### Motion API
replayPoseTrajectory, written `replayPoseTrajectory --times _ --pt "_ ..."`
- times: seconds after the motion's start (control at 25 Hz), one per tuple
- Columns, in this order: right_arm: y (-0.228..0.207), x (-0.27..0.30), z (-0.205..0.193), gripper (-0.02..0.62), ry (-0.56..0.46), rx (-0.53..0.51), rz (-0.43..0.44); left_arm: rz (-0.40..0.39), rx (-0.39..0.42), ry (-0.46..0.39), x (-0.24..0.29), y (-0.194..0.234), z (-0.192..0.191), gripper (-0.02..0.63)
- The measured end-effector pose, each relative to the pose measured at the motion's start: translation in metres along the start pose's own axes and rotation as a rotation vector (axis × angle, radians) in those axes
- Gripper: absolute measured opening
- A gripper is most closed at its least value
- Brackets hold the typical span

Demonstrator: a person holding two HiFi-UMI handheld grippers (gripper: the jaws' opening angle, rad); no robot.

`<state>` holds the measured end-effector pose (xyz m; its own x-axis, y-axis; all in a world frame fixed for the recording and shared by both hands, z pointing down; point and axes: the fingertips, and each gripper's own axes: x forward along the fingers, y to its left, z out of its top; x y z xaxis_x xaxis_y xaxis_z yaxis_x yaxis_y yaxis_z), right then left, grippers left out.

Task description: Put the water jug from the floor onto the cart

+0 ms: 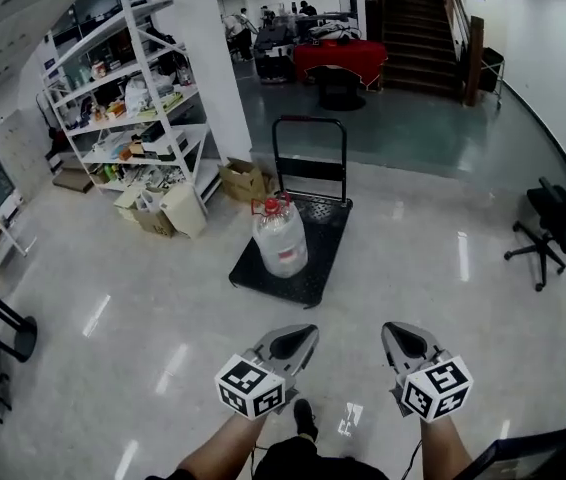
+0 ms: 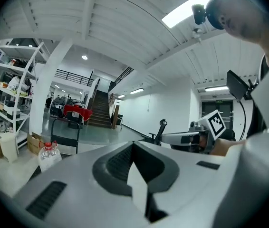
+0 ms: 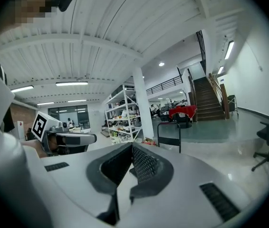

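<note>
A clear water jug point(image 1: 280, 236) with a red cap stands upright on the black platform cart point(image 1: 315, 274), whose push handle point(image 1: 309, 123) rises at the far end. The same jug point(image 2: 49, 154) shows at the left of the left gripper view, and the cart handle point(image 3: 168, 133) in the right gripper view. My left gripper point(image 1: 308, 336) and right gripper point(image 1: 394, 334) are held side by side near me, well short of the cart. Both are shut with nothing between the jaws.
White shelving point(image 1: 128, 93) packed with goods stands at the left, with cardboard boxes point(image 1: 245, 179) by a white pillar point(image 1: 200, 48). A black office chair point(image 1: 553, 224) is at the right. Stairs point(image 1: 418, 28) and a red-covered table point(image 1: 341, 56) lie beyond.
</note>
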<state>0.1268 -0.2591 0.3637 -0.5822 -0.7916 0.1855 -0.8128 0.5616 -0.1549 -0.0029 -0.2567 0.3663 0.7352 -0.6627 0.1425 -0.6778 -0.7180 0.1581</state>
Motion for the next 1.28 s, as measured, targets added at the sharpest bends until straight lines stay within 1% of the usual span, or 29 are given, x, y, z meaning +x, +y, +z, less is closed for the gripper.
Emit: replayPoseTrajectory --times 0.08,0.16,0.24,0.36,0.48,0.64,0.8,0.96,1.12,1.28 --pt "0.003 -0.036 -0.011 0.003 0.004 -0.005 -0.003 -0.019 -0.005 0.01 -0.007 -0.041 -0.014 0.002" --pt "0.006 -0.068 -0.022 0.003 0.0 0.023 -0.014 -0.018 -0.012 0.035 -0.016 -0.073 -0.029 0.002" --pt "0.013 -0.097 -0.03 0.003 -0.001 0.052 -0.022 -0.004 -0.02 0.059 -0.031 -0.096 -0.037 0.002" --pt "0.033 -0.13 -0.03 0.003 -0.009 0.061 -0.034 -0.003 -0.01 0.062 -0.062 -0.123 -0.033 0.002" --pt "0.055 -0.151 -0.028 0.003 -0.02 0.049 -0.045 -0.018 0.004 0.055 -0.089 -0.141 -0.028 0.002" --pt "0.09 -0.178 -0.042 0.003 -0.033 0.032 -0.072 -0.053 0.023 0.035 -0.125 -0.164 -0.042 0.002" --pt "0.148 -0.208 -0.072 0.003 -0.009 0.036 -0.123 -0.095 -0.016 0.03 -0.187 -0.183 -0.07 0.002" --pt "0.203 -0.233 -0.1 0.003 0.01 0.068 -0.18 -0.12 -0.04 0.039 -0.252 -0.19 -0.094 0.002" --pt "0.258 -0.26 -0.116 0.003 0.03 0.086 -0.203 -0.13 -0.054 0.043 -0.304 -0.198 -0.105 0.002" --pt "0.298 -0.297 -0.116 0.003 0.026 0.062 -0.221 -0.161 -0.047 0.023 -0.341 -0.226 -0.103 0.002"
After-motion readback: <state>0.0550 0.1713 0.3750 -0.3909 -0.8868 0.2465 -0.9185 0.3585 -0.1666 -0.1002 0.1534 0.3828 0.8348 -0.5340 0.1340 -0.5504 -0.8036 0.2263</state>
